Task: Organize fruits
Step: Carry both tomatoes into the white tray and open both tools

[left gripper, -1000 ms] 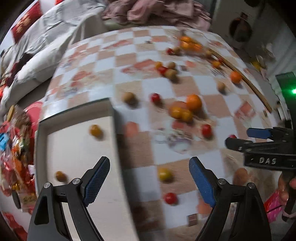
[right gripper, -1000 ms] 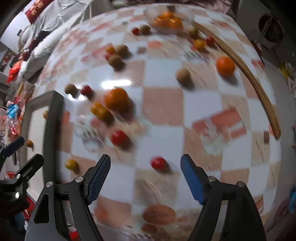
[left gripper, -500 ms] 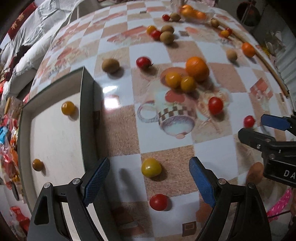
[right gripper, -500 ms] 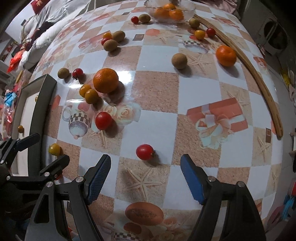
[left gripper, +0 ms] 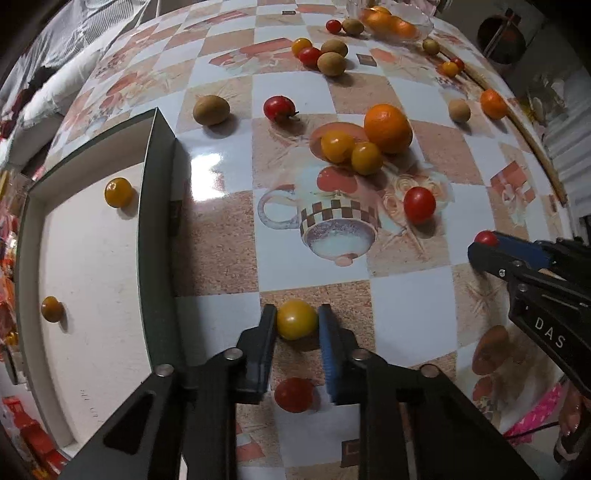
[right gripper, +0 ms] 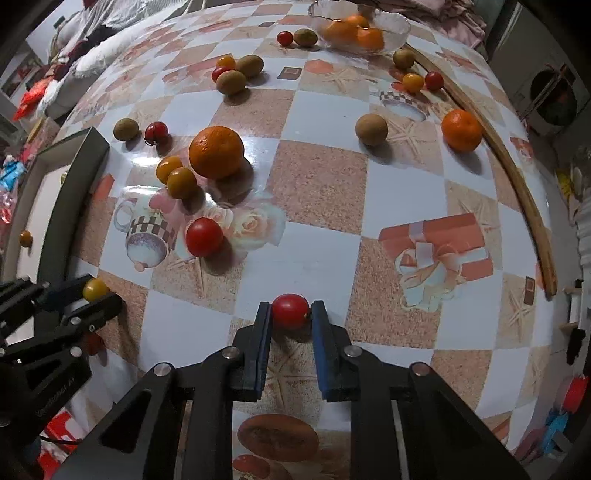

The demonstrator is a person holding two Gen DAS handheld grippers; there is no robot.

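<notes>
While both grippers point down at the glossy checked tablecloth point(left gripper: 221, 236), a pick is judged to be in hand: the left gripper point(left gripper: 297, 325) is clamped on a smooth yellow tomato point(left gripper: 296, 319), the right gripper point(right gripper: 290, 314) on a round red tomato point(right gripper: 290, 311), both still on the cloth. Lifting is called for next, probably toward the white tray point(left gripper: 92, 266), where two small yellow fruits point(left gripper: 118, 192) lie.

The tray point(left gripper: 157, 236) lies at the table's point(left gripper: 229, 236) left edge, two small tomatoes point(left gripper: 118, 192) in it; just right of its wall a tomato point(left gripper: 296, 319) sits between the left gripper's point(left gripper: 295, 325) pads; farther right another tomato point(right gripper: 290, 311) sits between the right gripper's point(right gripper: 288, 314) pads; behind them an orange point(left gripper: 388, 128) touches two small fruits; the bowl point(right gripper: 360, 27) stands at the far edge.
</notes>
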